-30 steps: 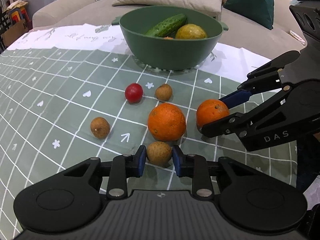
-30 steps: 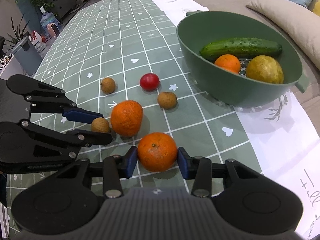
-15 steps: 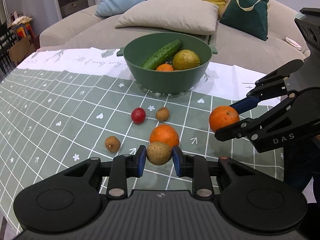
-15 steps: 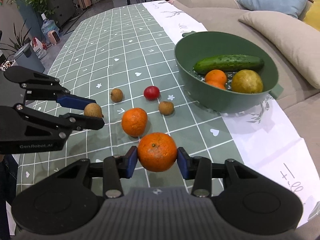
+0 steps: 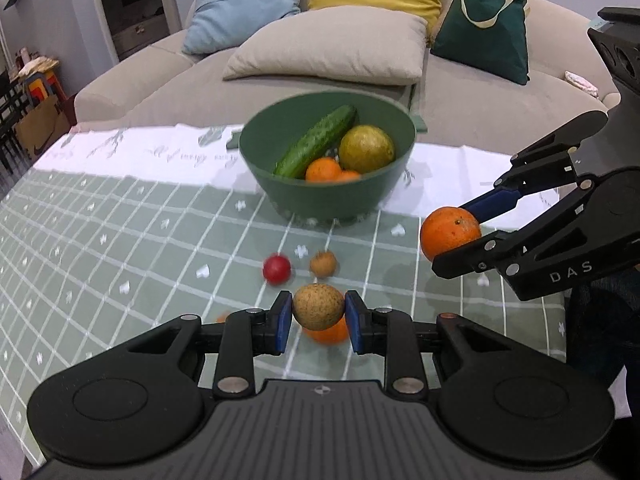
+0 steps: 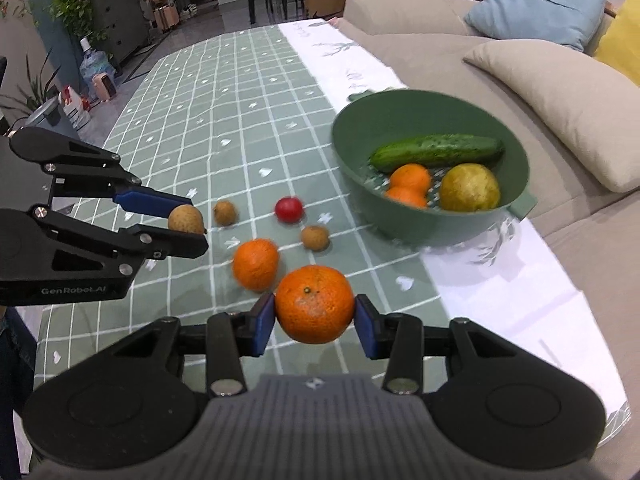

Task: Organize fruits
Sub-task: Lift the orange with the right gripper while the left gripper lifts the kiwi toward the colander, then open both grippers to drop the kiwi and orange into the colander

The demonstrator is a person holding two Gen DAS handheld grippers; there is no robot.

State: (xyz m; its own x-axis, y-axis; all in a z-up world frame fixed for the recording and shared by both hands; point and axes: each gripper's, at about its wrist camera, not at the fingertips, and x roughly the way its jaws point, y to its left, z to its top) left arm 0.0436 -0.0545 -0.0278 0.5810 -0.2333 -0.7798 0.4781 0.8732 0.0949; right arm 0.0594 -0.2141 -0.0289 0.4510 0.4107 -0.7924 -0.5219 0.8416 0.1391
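2 tools are carrying fruit above the surface (image 6: pixel 248 80): the left tool (image 5: pixel 316 316) grips a small brown fruit (image 5: pixel 318 306), the right tool (image 6: pixel 314 320) an orange (image 6: pixel 315 303). Next, both must reach over the green bowl (image 6: pixel 400 220) and let go.

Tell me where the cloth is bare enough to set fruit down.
Bare: the checked cloth beyond the red fruit, and the white strip beside the green bowl. Crowded: the loose fruit cluster around the orange before the bowl.

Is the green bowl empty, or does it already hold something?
Not empty. The green bowl holds a cucumber, two small oranges and a yellow-green round fruit; much space remains.
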